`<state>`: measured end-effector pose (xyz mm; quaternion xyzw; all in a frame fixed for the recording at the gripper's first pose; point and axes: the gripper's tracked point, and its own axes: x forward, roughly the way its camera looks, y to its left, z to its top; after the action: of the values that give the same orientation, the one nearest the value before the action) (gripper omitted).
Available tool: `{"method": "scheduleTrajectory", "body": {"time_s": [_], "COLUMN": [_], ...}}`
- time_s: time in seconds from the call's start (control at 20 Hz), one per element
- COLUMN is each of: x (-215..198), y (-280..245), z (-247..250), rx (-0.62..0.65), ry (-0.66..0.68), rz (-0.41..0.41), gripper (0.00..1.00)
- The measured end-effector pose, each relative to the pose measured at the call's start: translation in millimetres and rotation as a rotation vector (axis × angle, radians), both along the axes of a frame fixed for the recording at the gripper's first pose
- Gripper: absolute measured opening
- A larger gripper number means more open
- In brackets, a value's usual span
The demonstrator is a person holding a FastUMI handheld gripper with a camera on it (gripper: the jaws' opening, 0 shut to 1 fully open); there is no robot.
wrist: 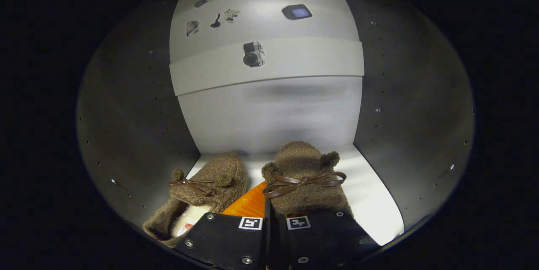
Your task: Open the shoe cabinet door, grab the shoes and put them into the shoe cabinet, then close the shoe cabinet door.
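Gripper view: I'm looking into the shoe cabinet (126,135) — dim grey side walls with small peg holes at 9 and 3 o'clock, pale back panel straight ahead at 12. A pale shelf (269,65) crosses the back panel higher up, with small stickers on its front edge and on the panels above it; one looks like a camera.

On the white cabinet floor (370,202) sit two brown fuzzy slippers, toes pointing toward the back panel. The left slipper (210,185) lies at about 10 o'clock from my fingers, its open cream lining showing at the heel end, a thin brown bow and pom-poms on top. The right slipper (305,177) is at about 1 o'clock, just ahead of the fingers, with a bigger brown bow across its top and its toe near the back panel. The two slippers are close, with a gap between them; I see white floor there.

My gripper (268,211) is low at 6 o'clock. Jaws look narrow — the two finger blocks nearly meet, only a thin dark slit between them. An orange ribbed finger pad (248,204) shows just past the left block, wedged between the slippers. The right slipper's heel end runs under the right block. Whether the fingers pinch the slipper edge I can't tell; the tips are hidden.
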<state>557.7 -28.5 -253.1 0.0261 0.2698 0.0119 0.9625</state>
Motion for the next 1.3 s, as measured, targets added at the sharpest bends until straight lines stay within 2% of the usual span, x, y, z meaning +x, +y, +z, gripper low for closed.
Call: {"method": "scheduleTrajectory", "body": {"time_s": [0.15,0.35,0.5,0.6,0.8,1.1,1.3], "x": [2,-7,-12,-17,-31,-63,-91], "y": [3,4,12,12,17,16,20], "z": [-4,-2,6,13,25,45,66], "rx": [-0.007,0.034,0.099,0.099,0.107,0.079,0.069], "ry": [-0.003,0.024,0.021,0.008,0.008,-0.016,-0.052], "rz": [-0.001,-0.017,-0.014,-0.024,-0.031,-0.052,-0.069], "gripper": [0.07,0.15,0.44,0.57,0.72,0.81,0.82]}}
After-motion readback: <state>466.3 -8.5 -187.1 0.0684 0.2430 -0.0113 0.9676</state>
